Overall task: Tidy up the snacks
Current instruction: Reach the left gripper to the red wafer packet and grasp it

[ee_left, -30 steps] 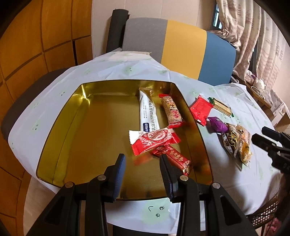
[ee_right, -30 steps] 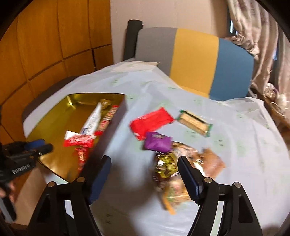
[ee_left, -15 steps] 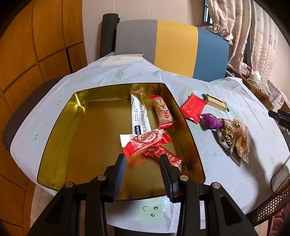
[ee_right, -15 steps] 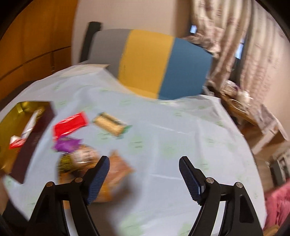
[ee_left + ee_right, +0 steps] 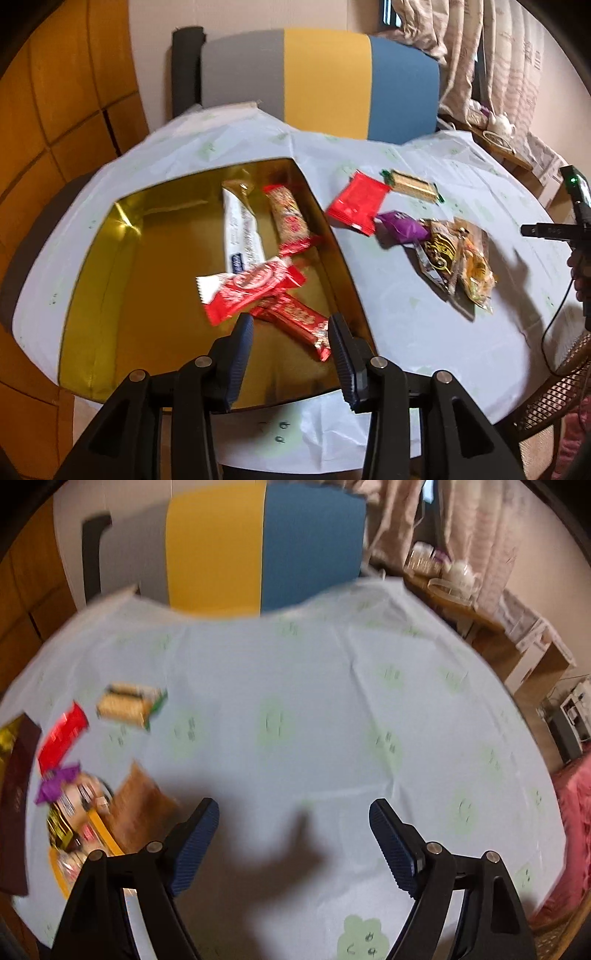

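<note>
Right now the left gripper (image 5: pixel 291 336) hangs over the near end of the gold tin (image 5: pixel 110 280), jaws part-way apart and just widening, nothing pinched between them; the tip of a red bar (image 5: pixel 295 317) lies below the gap. Four snacks sit in the tin's right half: that red bar, a red-and-white wrapper (image 5: pixel 247 288) lying across it, a white stick pack (image 5: pixel 242 232) and a red patterned bar (image 5: pixel 291 221) by the right wall. The tin's left half is bare gold floor. Print on these wrappers is too blurred to read.

Just outside the right wall, on the pale blue tablecloth (image 5: pixel 332 701), lie a flat red packet (image 5: pixel 356 205), a green-ended biscuit bar (image 5: pixel 412 184), a purple sweet (image 5: pixel 400 227) and two crinkly bags (image 5: pixel 458 262) touching each other, dark and orange.

Meanwhile the right gripper (image 5: pixel 293 843) hovers over open cloth, jaws wide and just spreading further, empty. The snack cluster sits off its left finger; ahead and to the right the cloth is free up to the table's rounded edge. A striped chair back (image 5: pixel 258 546) stands behind the far rim. The cloth's green smiley prints carry small marks I cannot read.
</note>
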`<action>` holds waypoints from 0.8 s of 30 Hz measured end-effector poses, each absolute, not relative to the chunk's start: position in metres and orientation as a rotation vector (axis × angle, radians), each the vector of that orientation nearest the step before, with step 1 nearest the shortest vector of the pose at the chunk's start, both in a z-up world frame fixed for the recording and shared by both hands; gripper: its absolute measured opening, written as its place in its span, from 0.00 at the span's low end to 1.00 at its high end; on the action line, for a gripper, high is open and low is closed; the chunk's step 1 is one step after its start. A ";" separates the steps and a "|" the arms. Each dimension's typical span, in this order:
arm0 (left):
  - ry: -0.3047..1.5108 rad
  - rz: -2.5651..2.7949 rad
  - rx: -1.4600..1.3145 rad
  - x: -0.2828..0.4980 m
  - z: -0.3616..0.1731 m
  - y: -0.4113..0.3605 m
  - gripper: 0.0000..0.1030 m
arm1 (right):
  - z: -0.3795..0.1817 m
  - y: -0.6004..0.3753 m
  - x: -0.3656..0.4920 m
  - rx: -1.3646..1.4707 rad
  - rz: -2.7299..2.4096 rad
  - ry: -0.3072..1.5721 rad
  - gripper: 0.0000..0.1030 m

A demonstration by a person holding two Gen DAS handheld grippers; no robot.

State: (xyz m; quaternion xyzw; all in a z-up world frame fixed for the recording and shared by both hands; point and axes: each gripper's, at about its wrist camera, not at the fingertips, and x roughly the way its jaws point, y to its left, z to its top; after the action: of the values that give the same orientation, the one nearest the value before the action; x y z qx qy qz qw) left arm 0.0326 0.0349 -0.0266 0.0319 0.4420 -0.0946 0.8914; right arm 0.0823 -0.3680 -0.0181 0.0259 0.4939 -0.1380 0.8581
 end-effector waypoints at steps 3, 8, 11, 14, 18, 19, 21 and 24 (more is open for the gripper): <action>0.910 -0.211 0.046 0.039 -0.019 0.030 0.41 | -0.023 -0.366 0.082 0.037 -0.278 1.055 0.82; 0.913 -0.252 0.074 0.050 -0.014 0.013 0.41 | -0.023 -0.354 0.078 0.010 -0.228 1.064 0.82; 0.927 -0.295 0.090 0.054 -0.015 0.002 0.41 | -0.029 -0.344 0.081 -0.023 -0.192 1.091 0.82; 0.936 -0.326 0.111 0.060 -0.015 -0.009 0.41 | -0.033 -0.334 0.081 -0.069 -0.163 1.108 0.82; 0.923 -0.355 0.166 0.073 -0.008 -0.023 0.41 | -0.034 -0.332 0.081 -0.088 -0.158 1.110 0.82; 0.926 -0.365 0.174 0.079 -0.006 -0.027 0.41 | -0.033 -0.333 0.081 -0.088 -0.162 1.107 0.82; 0.930 -0.392 0.193 0.091 -0.001 -0.035 0.40 | -0.031 -0.334 0.081 -0.079 -0.164 1.095 0.82; 0.955 -0.449 0.223 0.114 -0.001 -0.052 0.40 | -0.025 -0.336 0.080 -0.056 -0.162 1.068 0.82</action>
State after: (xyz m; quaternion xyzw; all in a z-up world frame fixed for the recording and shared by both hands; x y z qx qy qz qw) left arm 0.1141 -0.0523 -0.0012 0.1062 0.4545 -0.2139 0.8581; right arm 0.0797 -0.3364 -0.0250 -0.0267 0.5082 -0.0773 0.8573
